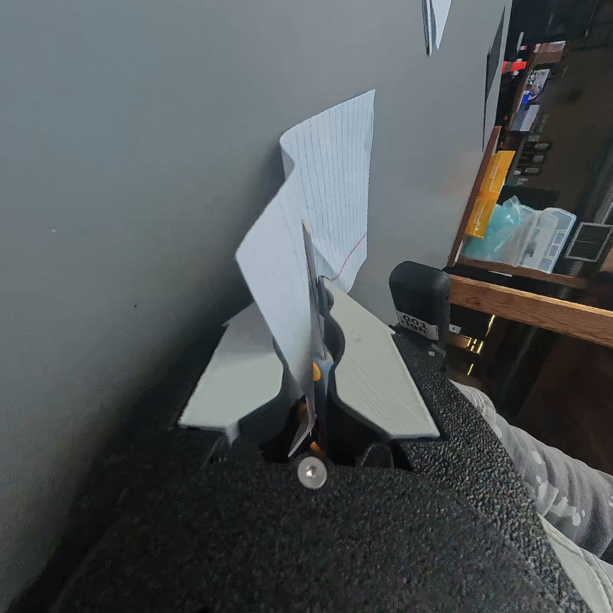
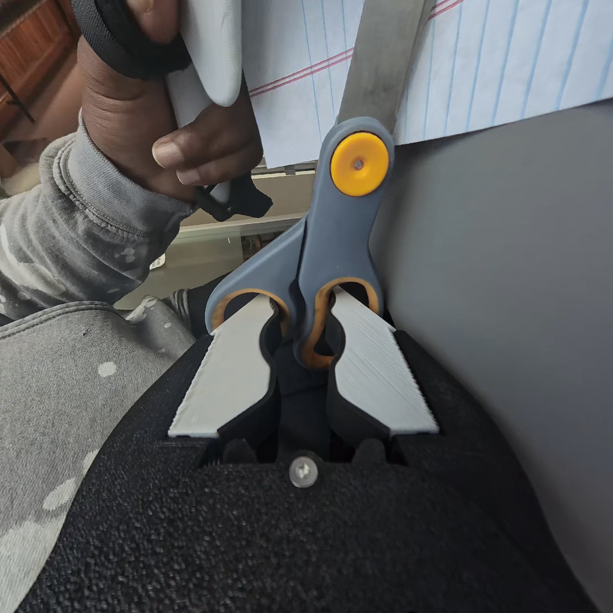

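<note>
Left gripper (image 1: 295, 308), seen from its own camera, pinches the lower edge of a sheet of lined paper (image 1: 331, 172) that stands up, kinked in a zigzag. Scissors (image 1: 315, 315) show edge-on, their blade running up into the sheet. The paper seems parted along the blade near the bottom, and its upper part looks whole. Behind it is a plain grey surface (image 1: 132, 166). To the right is a wooden shelf (image 1: 530, 305) with clear plastic boxes (image 1: 547, 238) and a yellow box (image 1: 491, 185).

From the right camera, the right gripper (image 2: 305, 298) has one finger threaded through each scissor handle loop, and the fingers are drawn close together. The grey and orange scissors are nearly closed, with the blade lying across the paper. At upper left, a hand (image 2: 132, 109) in a grey sleeve (image 2: 83, 215) holds the other gripper against the sheet.
</note>
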Demonstrator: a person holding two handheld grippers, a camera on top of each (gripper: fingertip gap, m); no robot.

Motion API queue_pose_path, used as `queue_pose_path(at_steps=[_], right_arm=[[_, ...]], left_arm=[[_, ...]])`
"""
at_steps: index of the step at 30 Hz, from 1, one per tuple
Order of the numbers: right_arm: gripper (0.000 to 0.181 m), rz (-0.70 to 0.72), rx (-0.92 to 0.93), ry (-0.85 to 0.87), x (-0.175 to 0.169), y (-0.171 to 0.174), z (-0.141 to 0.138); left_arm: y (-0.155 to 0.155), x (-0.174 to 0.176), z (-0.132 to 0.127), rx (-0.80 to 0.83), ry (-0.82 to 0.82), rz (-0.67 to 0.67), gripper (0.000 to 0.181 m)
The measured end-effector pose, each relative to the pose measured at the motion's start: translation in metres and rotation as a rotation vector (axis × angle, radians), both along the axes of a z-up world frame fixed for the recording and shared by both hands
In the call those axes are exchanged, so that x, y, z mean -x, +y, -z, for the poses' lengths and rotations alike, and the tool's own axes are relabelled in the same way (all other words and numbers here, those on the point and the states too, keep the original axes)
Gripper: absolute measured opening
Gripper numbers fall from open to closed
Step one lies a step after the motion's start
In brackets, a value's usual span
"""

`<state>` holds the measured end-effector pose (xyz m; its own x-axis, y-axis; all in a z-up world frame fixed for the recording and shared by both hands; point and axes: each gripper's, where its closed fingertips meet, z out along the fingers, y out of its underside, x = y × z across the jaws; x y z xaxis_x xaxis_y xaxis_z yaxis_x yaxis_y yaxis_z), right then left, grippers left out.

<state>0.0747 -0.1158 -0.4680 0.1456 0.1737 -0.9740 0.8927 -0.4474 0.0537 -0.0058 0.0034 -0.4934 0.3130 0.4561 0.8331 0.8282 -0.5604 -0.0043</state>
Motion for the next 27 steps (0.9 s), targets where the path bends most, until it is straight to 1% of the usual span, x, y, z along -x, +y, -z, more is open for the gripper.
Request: queue_pose_path(at_steps=[5, 8, 10, 12, 15, 18, 20, 22, 23, 25, 27], right_arm=[[0.019, 0.031, -0.018, 0.038, 0.000, 0.006, -0.003], [0.019, 0.025, -0.039, 0.070, -0.007, 0.007, -0.005], [0.019, 0.032, -0.032, 0.076, -0.010, 0.005, -0.007], [0.019, 0.057, -0.022, 0.075, -0.012, 0.009, -0.007], [0.019, 0.059, -0.055, 0.063, -0.018, 0.014, -0.001], [0.019, 0.054, -0.090, 0.048, -0.019, 0.017, 0.005], [0.019, 0.059, -0.119, 0.068, -0.017, 0.021, 0.005], [0.019, 0.073, -0.128, 0.153, -0.010, 0.023, -0.005], [0.019, 0.098, -0.130, 0.219, -0.005, 0.026, -0.014], [0.019, 0.175, -0.138, 0.376, 0.006, 0.036, -0.044], [0.019, 0.234, -0.185, 0.531, 0.013, 0.049, -0.081]], left_arm=[[0.002, 0.002, 0.000, -0.005, -0.024, -0.028, 0.007], [0.001, -0.004, -0.008, -0.035, -0.078, 0.007, 0.008], [0.001, -0.006, -0.012, -0.056, -0.114, 0.026, 0.000], [0.000, -0.003, -0.013, -0.066, -0.138, 0.028, 0.000], [-0.006, -0.002, -0.006, -0.033, -0.083, 0.078, 0.000], [-0.005, -0.004, -0.007, -0.021, -0.060, 0.109, 0.000], [-0.003, -0.008, -0.008, -0.016, -0.047, 0.122, 0.000], [0.000, -0.009, -0.012, -0.031, -0.036, 0.116, 0.000], [0.002, -0.008, -0.017, -0.051, -0.034, 0.109, 0.000], [0.008, -0.004, -0.035, -0.101, -0.038, 0.092, 0.000], [0.015, 0.000, -0.064, -0.174, -0.044, 0.100, 0.000]])
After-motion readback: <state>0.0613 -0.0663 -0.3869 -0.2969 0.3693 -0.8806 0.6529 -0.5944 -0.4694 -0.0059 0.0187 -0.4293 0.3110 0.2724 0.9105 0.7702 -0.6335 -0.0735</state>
